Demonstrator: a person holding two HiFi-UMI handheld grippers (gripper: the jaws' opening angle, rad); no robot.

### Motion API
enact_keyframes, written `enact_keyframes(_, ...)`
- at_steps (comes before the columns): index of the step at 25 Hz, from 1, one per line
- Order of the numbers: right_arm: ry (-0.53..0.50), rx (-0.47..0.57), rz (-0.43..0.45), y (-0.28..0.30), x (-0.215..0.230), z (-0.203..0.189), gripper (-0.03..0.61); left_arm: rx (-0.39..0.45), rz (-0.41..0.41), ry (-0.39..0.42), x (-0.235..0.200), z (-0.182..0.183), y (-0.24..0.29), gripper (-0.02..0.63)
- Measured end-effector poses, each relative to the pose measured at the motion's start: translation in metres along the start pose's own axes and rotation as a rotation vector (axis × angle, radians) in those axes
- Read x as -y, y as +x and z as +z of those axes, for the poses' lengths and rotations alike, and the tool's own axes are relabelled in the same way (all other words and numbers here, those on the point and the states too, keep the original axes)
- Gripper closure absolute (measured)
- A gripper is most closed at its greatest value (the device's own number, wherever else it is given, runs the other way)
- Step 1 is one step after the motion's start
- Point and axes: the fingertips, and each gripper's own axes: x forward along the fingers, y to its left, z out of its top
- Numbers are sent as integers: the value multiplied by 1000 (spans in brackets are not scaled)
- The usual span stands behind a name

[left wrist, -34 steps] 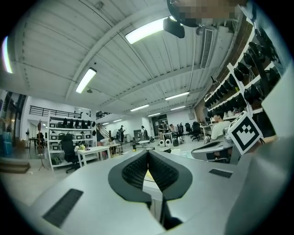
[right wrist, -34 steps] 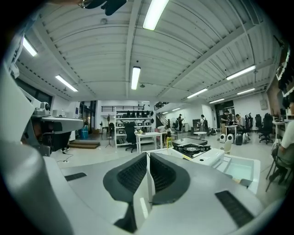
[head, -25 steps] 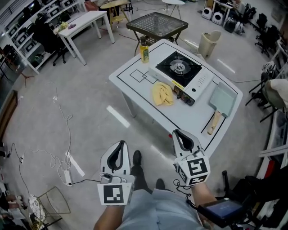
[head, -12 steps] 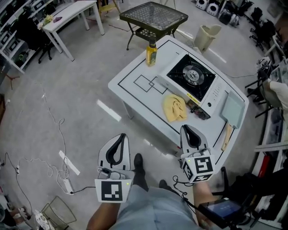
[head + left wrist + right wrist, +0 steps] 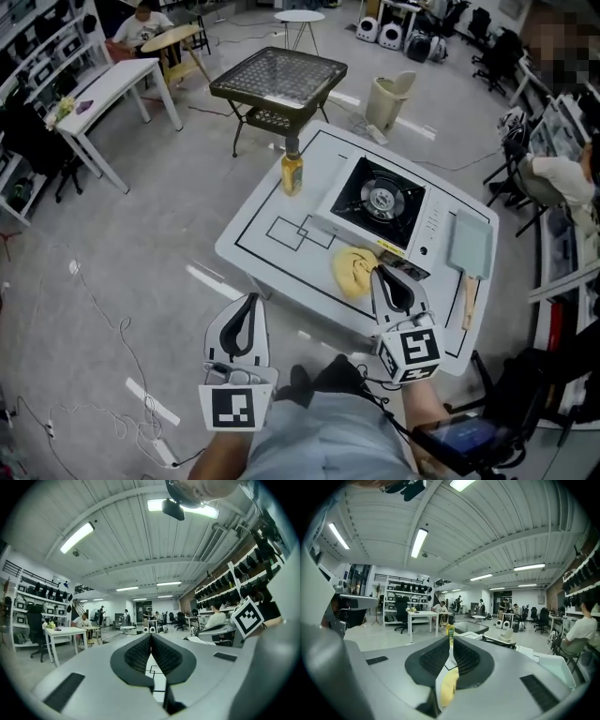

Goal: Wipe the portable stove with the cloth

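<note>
The portable stove (image 5: 380, 202), white with a black burner top, stands on the white table (image 5: 272, 253). A crumpled yellow cloth (image 5: 352, 273) lies on the table just in front of the stove. My right gripper (image 5: 382, 272) is shut and empty, its tips right beside the cloth over the table's near side. In the right gripper view the cloth (image 5: 450, 686) shows low between the jaws of that gripper (image 5: 451, 641). My left gripper (image 5: 251, 300) is shut and empty too, off the table to the left above the floor. Its jaws (image 5: 151, 637) point level toward the table.
A yellow bottle (image 5: 292, 173) stands at the table's far left edge. A pale blue dustpan with a wooden handle (image 5: 469, 248) lies right of the stove. Beyond the table are a black mesh table (image 5: 279, 75) and a bin (image 5: 387, 98). Cables (image 5: 103, 328) trail on the floor.
Both grippers have come forward to the table, still shut. The right one, earlier short of the near edge, now sits beside the cloth. The table looks nearer.
</note>
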Motion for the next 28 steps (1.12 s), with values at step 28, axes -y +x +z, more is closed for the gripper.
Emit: enact_keyframes(28,-75,-521,166,135,23,-201,287,-354,-116,-1,-9,-143,151,595)
